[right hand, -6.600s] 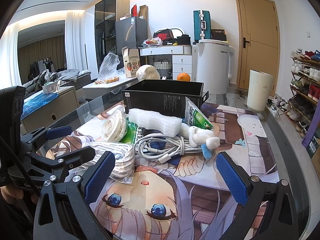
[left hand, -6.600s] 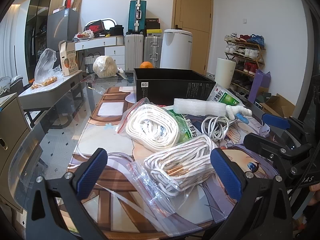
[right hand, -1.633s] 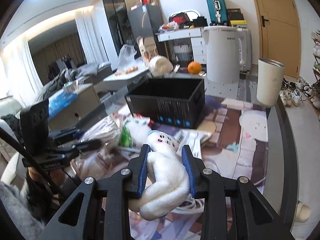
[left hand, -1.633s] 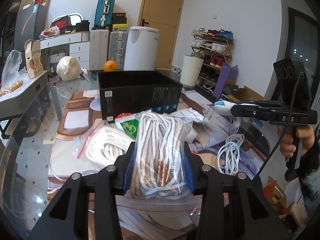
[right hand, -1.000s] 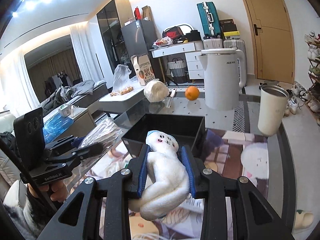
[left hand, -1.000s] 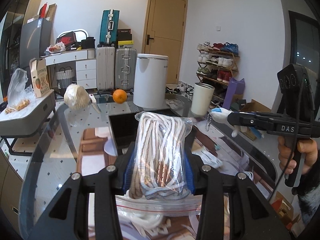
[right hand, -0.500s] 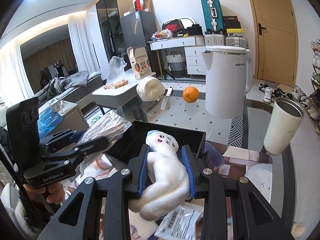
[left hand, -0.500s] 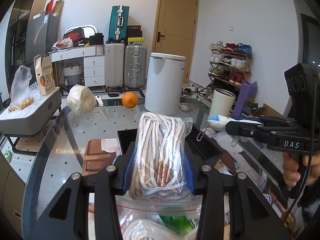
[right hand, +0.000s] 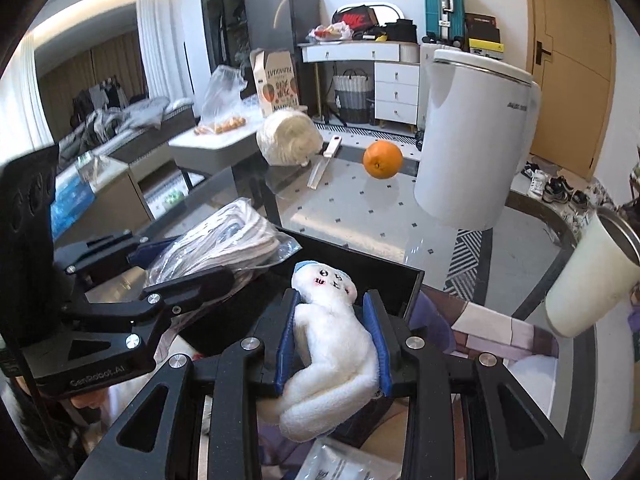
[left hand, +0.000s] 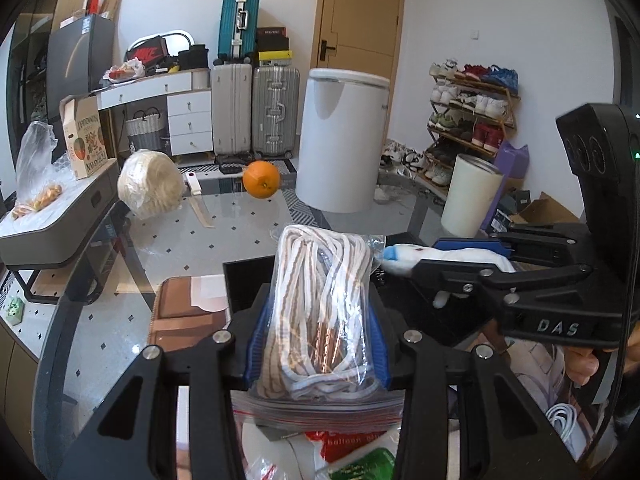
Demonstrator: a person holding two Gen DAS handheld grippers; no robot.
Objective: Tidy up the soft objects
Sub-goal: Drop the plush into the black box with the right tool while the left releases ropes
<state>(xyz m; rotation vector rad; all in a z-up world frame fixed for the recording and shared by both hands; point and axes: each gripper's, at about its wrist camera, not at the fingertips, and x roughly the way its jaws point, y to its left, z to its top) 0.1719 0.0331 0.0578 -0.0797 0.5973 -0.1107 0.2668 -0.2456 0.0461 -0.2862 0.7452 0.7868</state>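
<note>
Glass table [left hand: 256, 232] with a printed mat fills the foreground of a cluttered room, suitcases [left hand: 256, 108] and a shoe rack [left hand: 472, 112] against the far wall; on the glass sit an orange [left hand: 261, 179], a wrapped pale bundle [left hand: 149, 188], a white appliance [left hand: 344, 140] and a white cup [left hand: 472, 196]; a black box [right hand: 360, 276] stands open on the mat; the left gripper [left hand: 316, 332] has its jaws clamped on a clear zip bag of white rope [left hand: 320, 304], held above the box's near left edge; the right gripper [right hand: 334, 340] has its jaws clamped on a white plush toy [right hand: 332, 332], head up, held over the box beside the rope bag; below both lie more packets [left hand: 352, 456] and a white cable [left hand: 564, 428] on the mat
</note>
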